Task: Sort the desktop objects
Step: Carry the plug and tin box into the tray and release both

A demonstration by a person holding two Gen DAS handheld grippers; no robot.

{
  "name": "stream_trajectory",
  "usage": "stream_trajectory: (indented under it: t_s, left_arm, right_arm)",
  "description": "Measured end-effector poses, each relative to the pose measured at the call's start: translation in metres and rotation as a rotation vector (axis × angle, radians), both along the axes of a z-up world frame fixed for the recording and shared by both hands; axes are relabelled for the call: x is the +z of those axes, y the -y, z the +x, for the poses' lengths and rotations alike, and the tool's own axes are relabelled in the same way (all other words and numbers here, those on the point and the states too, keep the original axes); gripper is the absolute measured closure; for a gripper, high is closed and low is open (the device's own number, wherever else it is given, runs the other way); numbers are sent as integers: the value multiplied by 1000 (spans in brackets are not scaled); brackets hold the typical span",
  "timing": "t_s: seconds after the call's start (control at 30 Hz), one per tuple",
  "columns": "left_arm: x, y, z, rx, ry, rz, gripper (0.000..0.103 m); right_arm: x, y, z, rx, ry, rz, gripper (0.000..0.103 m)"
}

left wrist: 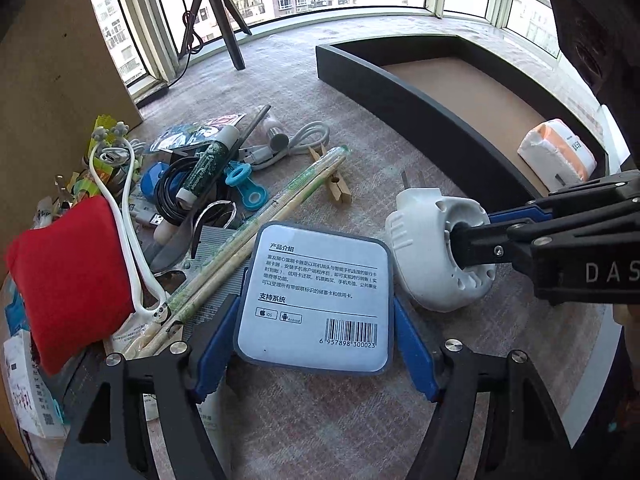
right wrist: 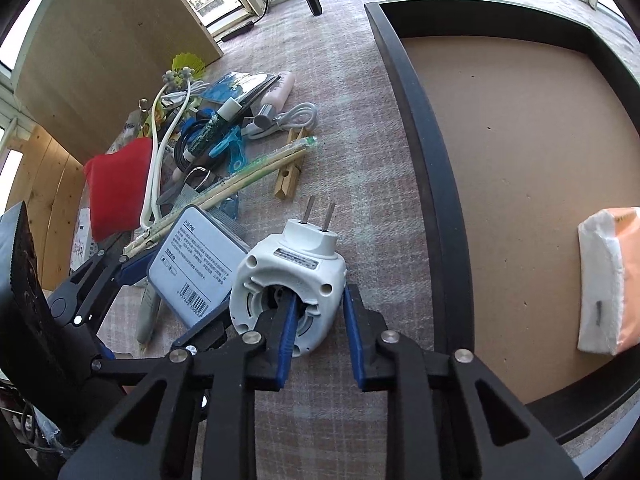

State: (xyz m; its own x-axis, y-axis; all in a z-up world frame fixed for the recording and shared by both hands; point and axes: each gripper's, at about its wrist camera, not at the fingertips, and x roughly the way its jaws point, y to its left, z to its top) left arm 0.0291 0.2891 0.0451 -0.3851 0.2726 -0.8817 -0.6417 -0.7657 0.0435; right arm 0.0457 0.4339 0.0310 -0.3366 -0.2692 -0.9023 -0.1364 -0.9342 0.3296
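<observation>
Tray (right wrist: 416, 128), black-rimmed with a brown board floor, sits right of the clutter and is probably the sort target; a tissue pack (right wrist: 608, 280) already lies inside. Desk (right wrist: 352, 60) wears a soft checked cloth.

Left gripper (left wrist: 316, 340) straddles the flat, glossy, round-cornered card-reader box (left wrist: 316, 296), jaws wide at its sides, contact unclear.

Right gripper (right wrist: 320, 324) has jaws narrowed across the wall of the white plastic plug adapter (right wrist: 288, 276), one finger inside its hollow, the other outside; firm contact can't be confirmed. The adapter rests between box and tray.
</observation>
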Motion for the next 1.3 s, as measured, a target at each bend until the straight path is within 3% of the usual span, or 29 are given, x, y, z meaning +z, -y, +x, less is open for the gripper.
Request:
stream_trajectory:
  t_s: [0.37,0.6,0.93,1.3]
  left_arm:
    - [24,21,7,79,5,99,32]
    - [49,9,4,118,-34,147,32]
    - [72,-69,0,100,-57,190,32]
    - [75,-160,-8,55,-41,204,32]
  right_arm:
    - [30,-11,3,-4,-80,-1,81]
    - [56,-38,4,-17,-136,41,81]
    - [83,-124,0,-111,-184,113,81]
    - [82,-225,3,-219,-168,186,81]
